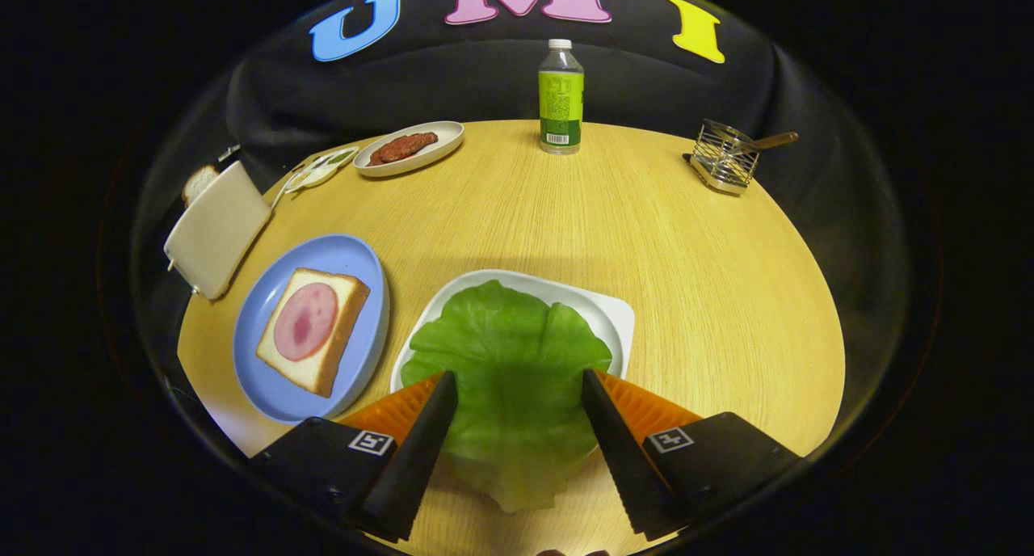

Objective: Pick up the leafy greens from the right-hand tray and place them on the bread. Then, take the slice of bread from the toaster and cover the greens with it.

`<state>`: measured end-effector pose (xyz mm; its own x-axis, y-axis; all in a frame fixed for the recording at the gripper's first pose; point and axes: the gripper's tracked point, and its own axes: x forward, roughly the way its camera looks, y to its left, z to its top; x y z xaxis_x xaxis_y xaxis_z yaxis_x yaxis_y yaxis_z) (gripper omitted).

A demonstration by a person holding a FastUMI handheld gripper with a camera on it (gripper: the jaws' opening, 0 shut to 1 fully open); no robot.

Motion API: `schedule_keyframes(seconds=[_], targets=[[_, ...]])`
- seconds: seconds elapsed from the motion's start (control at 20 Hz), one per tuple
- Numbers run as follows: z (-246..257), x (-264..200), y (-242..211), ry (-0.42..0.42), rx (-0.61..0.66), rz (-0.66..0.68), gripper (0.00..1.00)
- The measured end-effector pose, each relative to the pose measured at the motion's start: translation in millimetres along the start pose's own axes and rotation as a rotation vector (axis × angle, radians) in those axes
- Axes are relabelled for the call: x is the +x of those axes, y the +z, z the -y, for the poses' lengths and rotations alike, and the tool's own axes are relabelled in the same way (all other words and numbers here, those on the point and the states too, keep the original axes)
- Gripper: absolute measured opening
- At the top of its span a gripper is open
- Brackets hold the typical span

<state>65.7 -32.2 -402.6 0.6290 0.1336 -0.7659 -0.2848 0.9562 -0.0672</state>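
A broad green lettuce leaf (509,362) lies on a white tray (610,313) on the wooden table, its near edge hanging over the tray's rim. My gripper (517,382) is open, one finger at each side of the leaf, just above it, with a wide gap between them. Left of the tray, a blue plate (355,257) carries a slice of bread (339,346) topped with a round pink slice of ham (305,322). Farther left stands a white toaster (216,229) with a slice of bread (198,183) sticking out of its top.
An oval dish (440,140) with a brown piece of meat sits at the back left, beside a small dish with green sauce (323,168). A green-labelled bottle (561,95) stands at the back centre. A wire holder (725,162) with a wooden handle sits back right.
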Motion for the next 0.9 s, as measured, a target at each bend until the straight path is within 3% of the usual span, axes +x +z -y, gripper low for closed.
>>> schedule_keyframes(seconds=[0.2,0.3,0.4,0.5,0.6,0.65,0.7,0.9], targets=[[-2.9,-0.2,-0.4,0.006,-0.015,-0.002,0.97],[-4.1,0.3,0.9,0.015,-0.027,-0.016,0.92],[-4.7,0.1,0.6,0.024,-0.033,-0.032,0.74],[-3.1,-0.3,2.0,0.023,-0.035,-0.044,0.74],[-3.1,0.4,3.1,0.019,-0.029,-0.045,0.26],[-1.9,1.5,3.0,0.01,-0.029,-0.045,0.25],[-2.9,0.2,3.7,0.012,-0.029,-0.047,0.12],[-4.3,-0.8,4.6,0.06,0.017,-0.096,0.06]])
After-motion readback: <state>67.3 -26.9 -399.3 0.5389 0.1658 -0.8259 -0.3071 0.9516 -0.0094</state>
